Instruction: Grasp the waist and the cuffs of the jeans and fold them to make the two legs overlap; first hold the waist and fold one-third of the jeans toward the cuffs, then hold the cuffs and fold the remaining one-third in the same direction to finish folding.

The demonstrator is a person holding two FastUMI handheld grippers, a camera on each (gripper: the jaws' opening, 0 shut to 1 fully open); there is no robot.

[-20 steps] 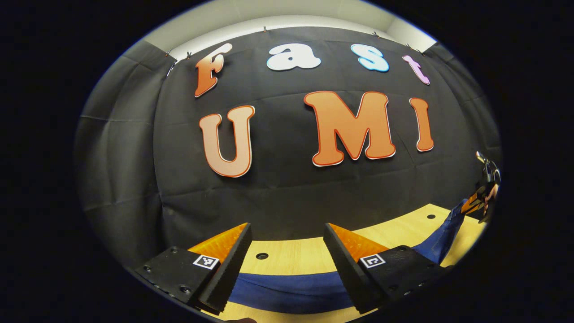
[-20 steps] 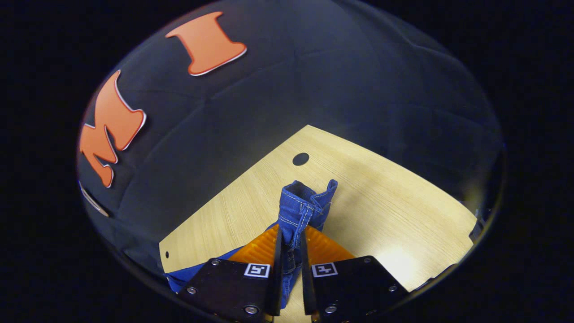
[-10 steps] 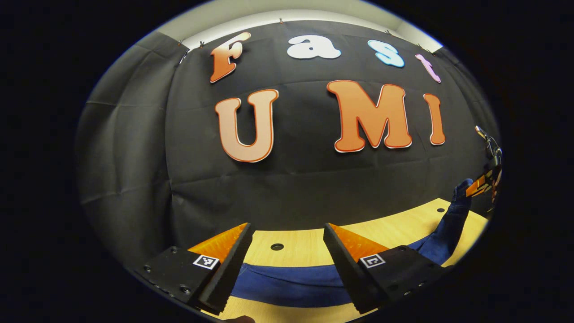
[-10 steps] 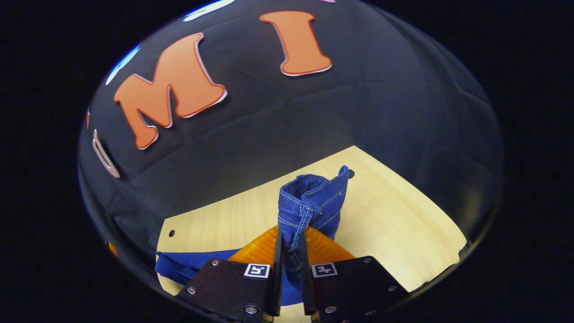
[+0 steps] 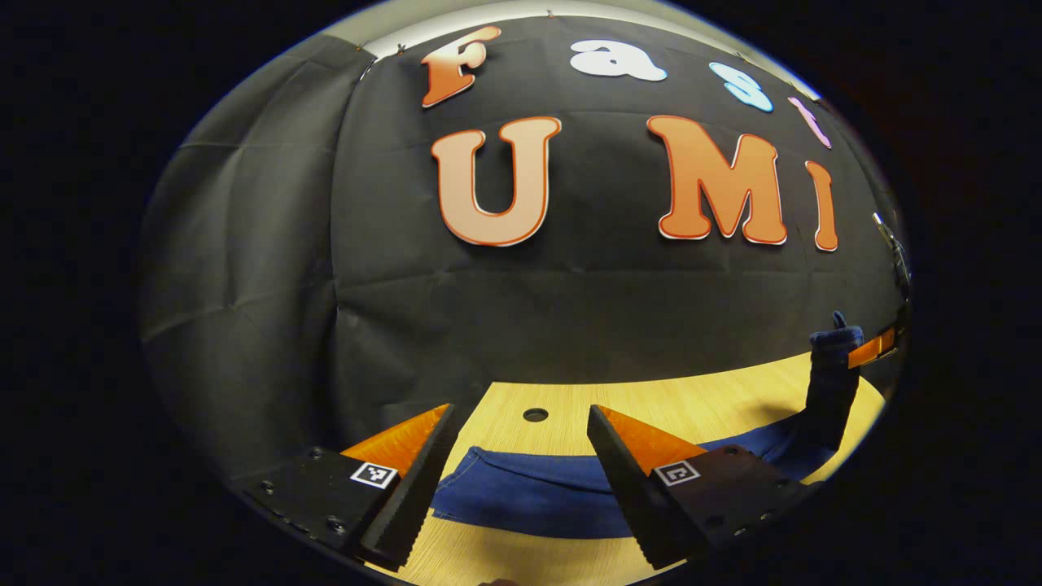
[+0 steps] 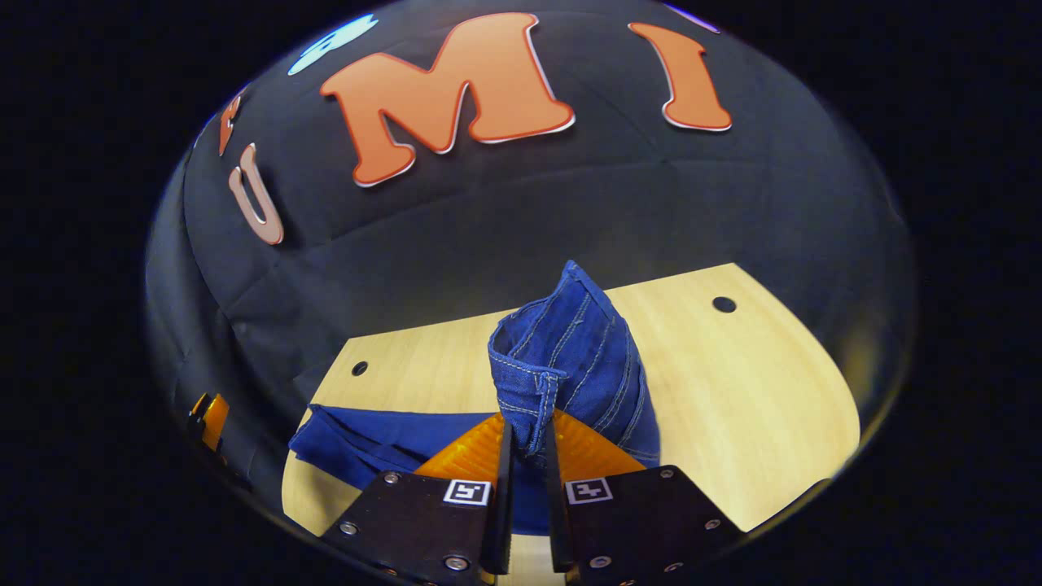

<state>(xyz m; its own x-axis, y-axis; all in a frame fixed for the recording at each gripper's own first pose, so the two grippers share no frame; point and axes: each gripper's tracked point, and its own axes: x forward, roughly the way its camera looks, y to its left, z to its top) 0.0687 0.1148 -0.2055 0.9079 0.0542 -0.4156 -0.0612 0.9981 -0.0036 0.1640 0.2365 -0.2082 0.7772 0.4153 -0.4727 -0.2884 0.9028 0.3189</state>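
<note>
The blue jeans (image 5: pixel 529 492) lie flat on the wooden table (image 5: pixel 716 407), just beyond my left gripper (image 5: pixel 521 413). That gripper hovers open above the jeans' left end with nothing between its fingers. In the right gripper view, my right gripper (image 6: pixel 527 425) is shut on a stitched end of the jeans (image 6: pixel 570 358) and holds it up off the table as a bunched cone. The rest of the jeans (image 6: pixel 366 435) stretches flat to the left. I cannot tell whether the held end is waist or cuffs. In the left gripper view, the right gripper (image 5: pixel 873 348) holds that raised end (image 5: pixel 830 382) far right.
The table has small round holes (image 5: pixel 535 414) (image 6: pixel 724 304) (image 6: pixel 359 368) near its back edge. The booth's black cloth wall (image 5: pixel 570 309) stands right behind the table. The left gripper (image 6: pixel 207 415) shows at the left edge of the right gripper view. Bare wood (image 6: pixel 757 391) lies right of the lifted cloth.
My right gripper has lifted the held end higher and swung left, so more flat jeans show. The left gripper has shifted; the jeans' left edge now shows between its fingers.
</note>
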